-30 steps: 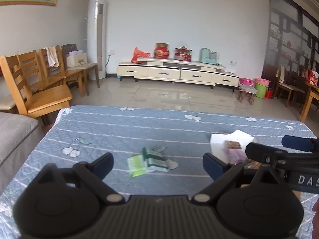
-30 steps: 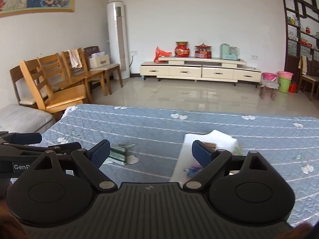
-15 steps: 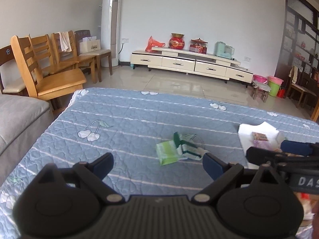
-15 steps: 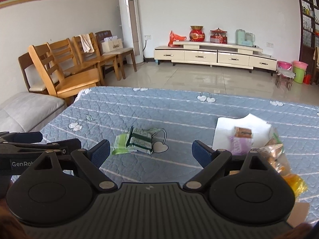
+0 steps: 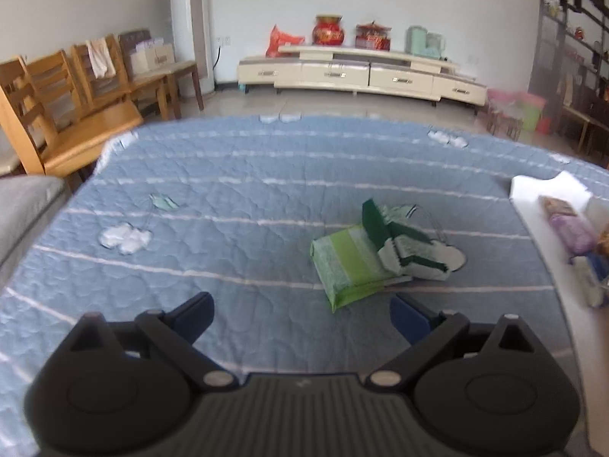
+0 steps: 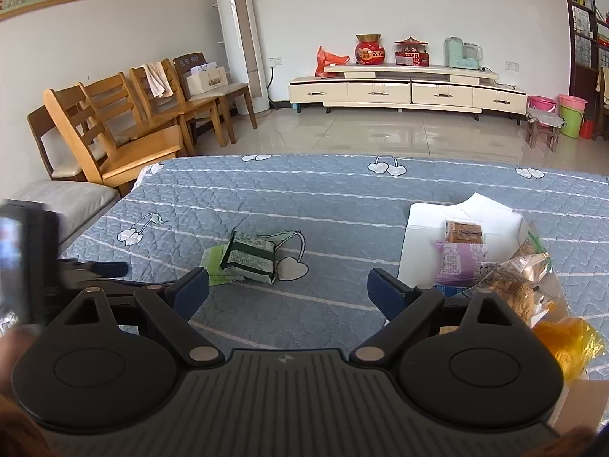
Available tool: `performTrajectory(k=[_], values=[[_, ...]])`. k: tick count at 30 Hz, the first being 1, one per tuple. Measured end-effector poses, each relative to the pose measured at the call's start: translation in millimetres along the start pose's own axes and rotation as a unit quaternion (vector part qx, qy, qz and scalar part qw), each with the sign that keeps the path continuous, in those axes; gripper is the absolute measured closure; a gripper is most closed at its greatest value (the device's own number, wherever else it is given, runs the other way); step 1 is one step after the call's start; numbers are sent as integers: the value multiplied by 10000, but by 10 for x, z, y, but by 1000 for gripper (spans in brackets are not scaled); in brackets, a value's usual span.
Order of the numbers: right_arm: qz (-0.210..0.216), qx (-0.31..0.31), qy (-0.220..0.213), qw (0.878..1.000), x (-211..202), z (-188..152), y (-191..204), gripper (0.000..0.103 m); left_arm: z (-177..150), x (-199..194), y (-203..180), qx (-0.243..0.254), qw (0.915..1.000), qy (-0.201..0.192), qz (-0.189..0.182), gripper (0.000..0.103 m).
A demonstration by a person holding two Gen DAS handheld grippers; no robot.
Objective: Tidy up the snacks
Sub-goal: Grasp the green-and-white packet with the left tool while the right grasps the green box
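Left wrist view: the left claw hangs released over the blue quilted worktop, the green snack packets lying just ahead, toward its right finger. Right claw likewise released, empty.

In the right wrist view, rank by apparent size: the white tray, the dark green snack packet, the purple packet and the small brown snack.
Largest to smallest, as they look:
1. white tray
2. dark green snack packet and purple packet, too close to rank
3. small brown snack
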State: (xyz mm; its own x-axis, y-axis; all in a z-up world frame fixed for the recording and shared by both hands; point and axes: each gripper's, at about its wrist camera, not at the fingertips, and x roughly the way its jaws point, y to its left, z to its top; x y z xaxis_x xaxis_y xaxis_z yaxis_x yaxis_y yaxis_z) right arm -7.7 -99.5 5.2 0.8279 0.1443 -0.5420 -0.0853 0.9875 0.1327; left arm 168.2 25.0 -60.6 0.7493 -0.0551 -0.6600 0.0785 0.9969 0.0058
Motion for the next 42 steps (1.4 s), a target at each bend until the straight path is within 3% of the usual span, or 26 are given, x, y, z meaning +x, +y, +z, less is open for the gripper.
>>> performTrajectory(k=[3, 8, 16, 18, 22, 25, 29, 31, 33, 36, 37, 40, 42], values=[[10, -19, -50, 10000, -20, -15, -52, 0, 23, 201, -19, -153, 9997, 123, -146, 5], [20, 163, -85, 9998, 18, -41, -165, 0, 108, 328, -135, -311, 9990, 2, -316, 1], [74, 314, -64, 9995, 92, -58, -198, 0, 214, 493, -254, -353, 9993, -73, -136, 1], [86, 291, -44, 9995, 111, -54, -166, 0, 211, 521, -268, -239, 9997, -99, -37, 5], [106, 227, -24, 9997, 126, -32, -119, 0, 162, 434, -221, 14, 9996, -272, 46, 21], [119, 181, -45, 9998, 123, -14, -89, 0, 103, 340, -34, 30, 9992, -318, 250, 22], [173, 160, -68, 9997, 139, -5, -90, 0, -7, 209, 318, 16, 9983, -351, 474, 20], [208, 175, -61, 9996, 172, 0, -70, 0, -27, 153, 458, -120, 9984, -382, 411, 14], [256, 182, -31, 9995, 221, 6, -44, 0, -42, 122, 554, -354, 9979, -378, 385, 1], [323, 87, 43, 9994, 296, 8, 33, 0, -48, 146, 549, -424, 9977, -364, 385, 1], [328, 26, 72, 9994, 323, 9, 63, 0, -59, 162, 542, -432, 9976, -367, 406, 3], [311, -94, 161, 9993, 430, 28, 119, 0, -44, 177, 502, -368, 9975, -425, 427, 39], [299, -106, 240, 9992, 536, 56, 134, 0, -37, 146, 506, -352, 9976, -413, 438, 45]])
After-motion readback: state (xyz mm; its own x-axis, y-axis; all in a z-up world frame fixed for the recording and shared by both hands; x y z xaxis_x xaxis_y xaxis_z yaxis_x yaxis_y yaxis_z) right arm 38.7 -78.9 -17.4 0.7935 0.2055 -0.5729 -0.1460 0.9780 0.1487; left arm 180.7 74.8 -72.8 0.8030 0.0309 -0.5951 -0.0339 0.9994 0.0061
